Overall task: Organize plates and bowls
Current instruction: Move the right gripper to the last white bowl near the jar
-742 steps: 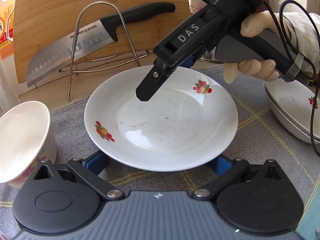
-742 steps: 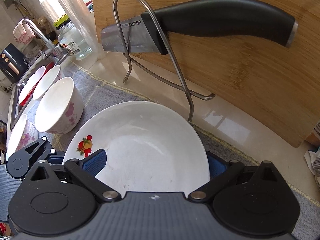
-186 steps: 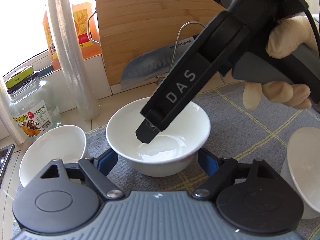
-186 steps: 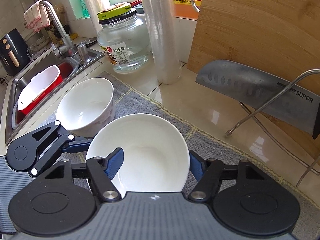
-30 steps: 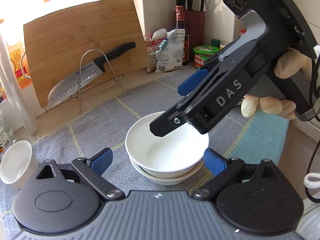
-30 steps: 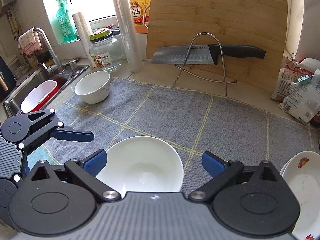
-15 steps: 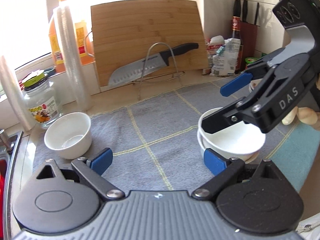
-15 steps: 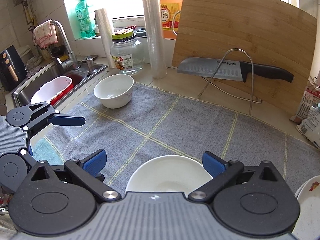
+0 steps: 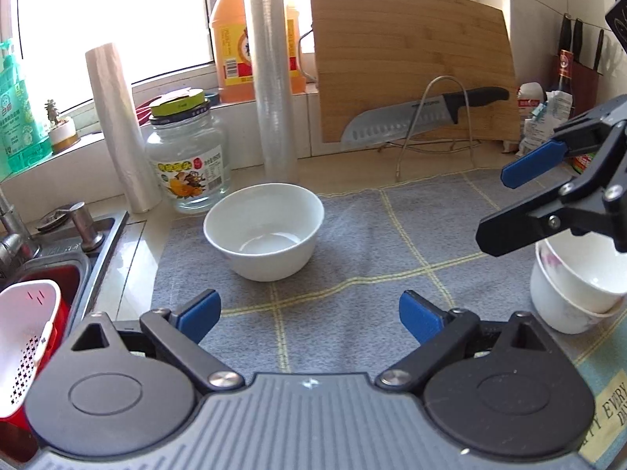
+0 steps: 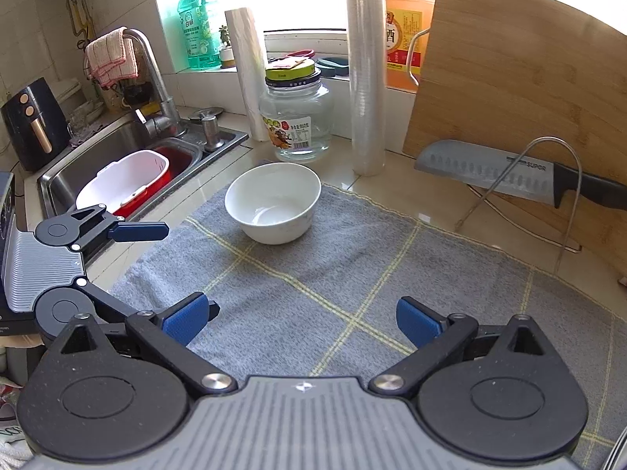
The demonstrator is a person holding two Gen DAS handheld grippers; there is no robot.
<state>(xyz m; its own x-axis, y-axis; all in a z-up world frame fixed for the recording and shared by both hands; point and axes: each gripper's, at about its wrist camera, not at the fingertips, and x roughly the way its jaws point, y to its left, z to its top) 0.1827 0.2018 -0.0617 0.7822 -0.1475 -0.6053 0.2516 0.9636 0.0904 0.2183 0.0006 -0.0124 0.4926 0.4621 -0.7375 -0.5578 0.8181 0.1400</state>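
Observation:
A lone white bowl [image 9: 264,231] [image 10: 274,201] stands upright on the grey cloth mat [image 9: 352,243] [image 10: 313,266], at its corner by the sink. My left gripper [image 9: 309,315] is open and empty, short of the bowl. Also open and empty, my right gripper [image 10: 301,321] hovers over the mat, well short of the same bowl. In the left wrist view the right gripper [image 9: 505,203] hangs above a stack of two white bowls [image 9: 576,290] at the right edge. The left gripper [image 10: 172,270] shows at the left of the right wrist view.
A sink [image 10: 102,145] with a red and white basket [image 10: 125,180] lies left of the mat. Behind the bowl stand a glass jar [image 9: 188,164], two film rolls [image 9: 274,78], and a cutting board [image 9: 411,62] with a knife [image 9: 423,117] on a wire rack.
Both views have swung left, away from the stacked bowls and toward the lone bowl by the sink. The stack has slid to the left view's right edge. Both grippers stay open.

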